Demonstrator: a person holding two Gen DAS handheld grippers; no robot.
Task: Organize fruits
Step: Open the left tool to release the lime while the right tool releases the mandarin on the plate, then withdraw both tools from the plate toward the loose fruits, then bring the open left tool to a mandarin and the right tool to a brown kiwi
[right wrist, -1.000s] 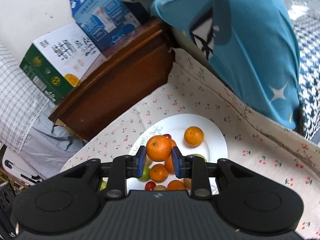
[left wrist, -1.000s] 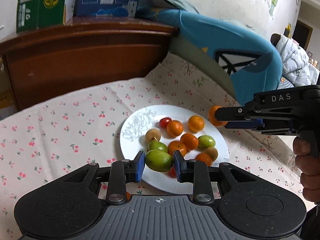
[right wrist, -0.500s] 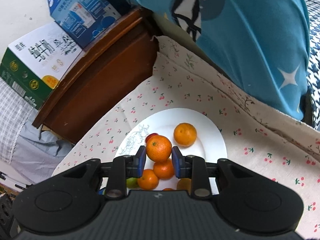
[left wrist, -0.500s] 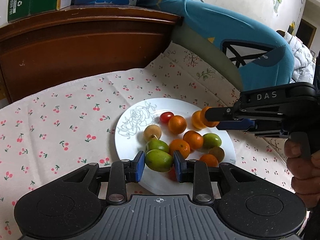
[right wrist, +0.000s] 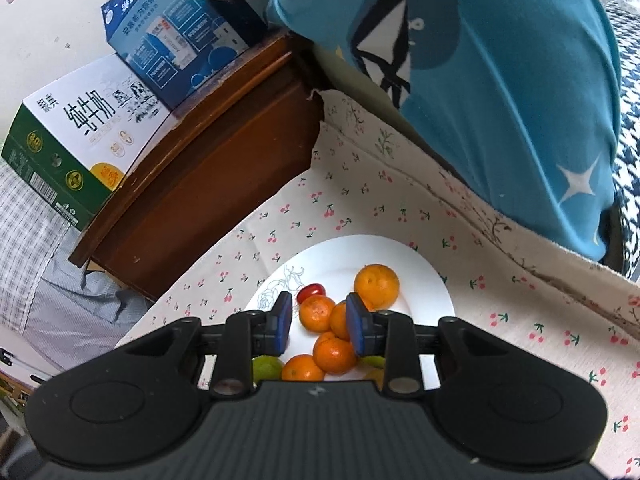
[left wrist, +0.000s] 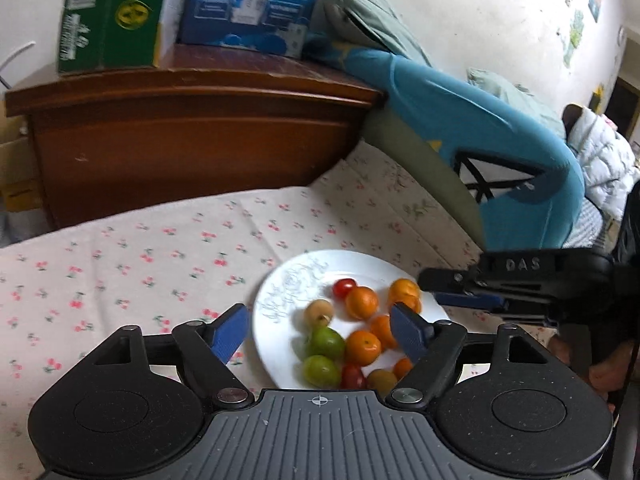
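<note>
Left wrist view: the left tool (left wrist: 322, 330) has its blue pads spread wide apart with nothing between them. It hovers over the near edge of a white plate (left wrist: 280, 360) that sits on a bench covered by a cherry-print cloth (left wrist: 140, 256). The fruits lie loose on the plate: two green fruits (left wrist: 324, 342) near the front, several oranges (left wrist: 362, 346) in the middle, a red tomato (left wrist: 344, 287) toward the far side, and a pale brown fruit (left wrist: 319, 314) on the left. The right tool (left wrist: 430, 292) reaches in from the right, level with the plate's far right edge; its tips stand just beside one orange (left wrist: 404, 291). From this angle I cannot tell whether that orange touches them. Behind the bench stands a wooden cabinet (left wrist: 192, 140) carrying a green carton (left wrist: 108, 12) and a blue carton (left wrist: 252, 0).

Right wrist view: the right tool (right wrist: 319, 323) has its pads apart, gripping nothing. Between and below them lie oranges (right wrist: 334, 354) resting on the plate (right wrist: 436, 292). A larger orange (right wrist: 377, 285) sits further out, right of the pads, and the red tomato (right wrist: 311, 291) lies just beyond the left pad. A green fruit (right wrist: 266, 366) shows under the left finger. A blue cushion (right wrist: 500, 92) leans at the bench's far right edge.
</note>
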